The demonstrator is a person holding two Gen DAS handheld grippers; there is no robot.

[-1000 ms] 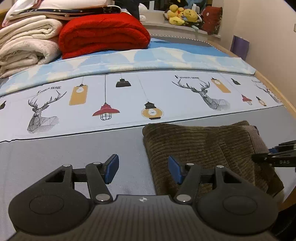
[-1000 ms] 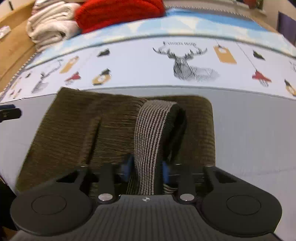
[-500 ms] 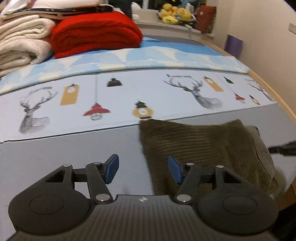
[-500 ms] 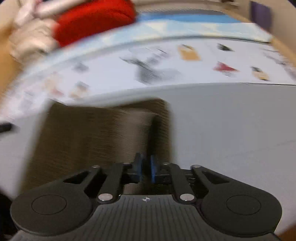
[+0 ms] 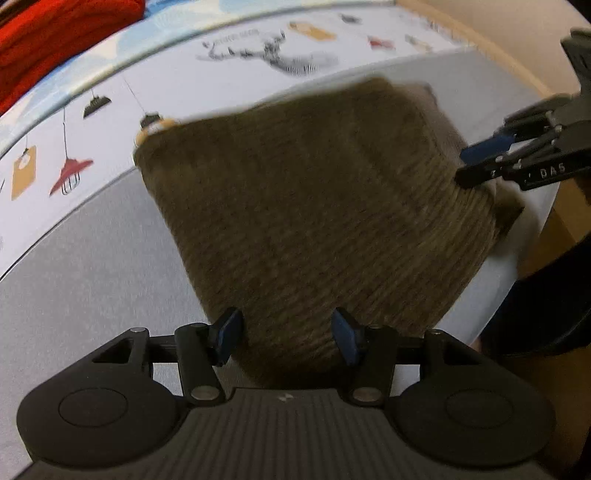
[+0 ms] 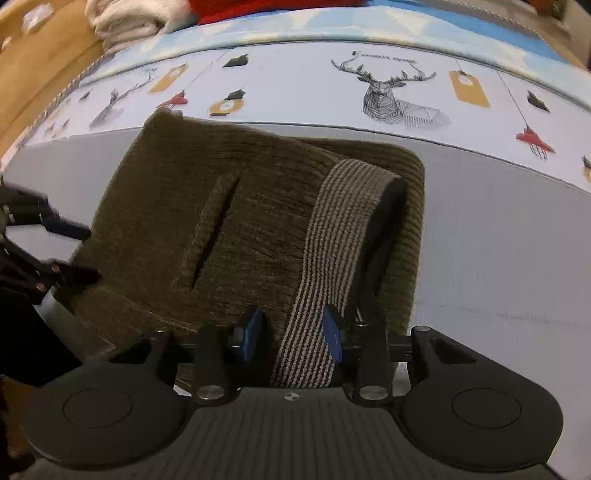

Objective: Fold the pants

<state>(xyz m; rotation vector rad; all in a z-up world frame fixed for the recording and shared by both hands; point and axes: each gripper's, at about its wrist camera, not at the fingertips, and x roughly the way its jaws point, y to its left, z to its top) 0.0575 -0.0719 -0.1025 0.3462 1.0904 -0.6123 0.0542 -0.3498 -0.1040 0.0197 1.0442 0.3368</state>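
Brown corduroy pants (image 5: 314,203) lie folded on the grey part of the bed. My left gripper (image 5: 286,334) tilts down over their near edge. Its blue pads stand either side of the cloth and are closing slightly, without a clear press. In the right wrist view the pants (image 6: 240,206) show a pocket slit and a striped waistband (image 6: 340,229) folded over the top. My right gripper (image 6: 291,332) is opening, with the waistband loose between its pads. The right gripper (image 5: 474,164) shows at the pants' far right corner, the left gripper (image 6: 79,253) at their left edge.
The bed sheet (image 6: 399,96) has deer and lamp prints behind the pants. A red blanket (image 5: 55,40) and white folded blankets (image 6: 129,18) are stacked at the back. The wooden bed frame (image 6: 37,66) runs along the side, and the mattress edge (image 5: 517,266) lies close beside the pants.
My left gripper has dropped, rolled and come in over the pants' near edge. The right gripper pinched nearly shut half a second ago and now stands wider around the waistband.
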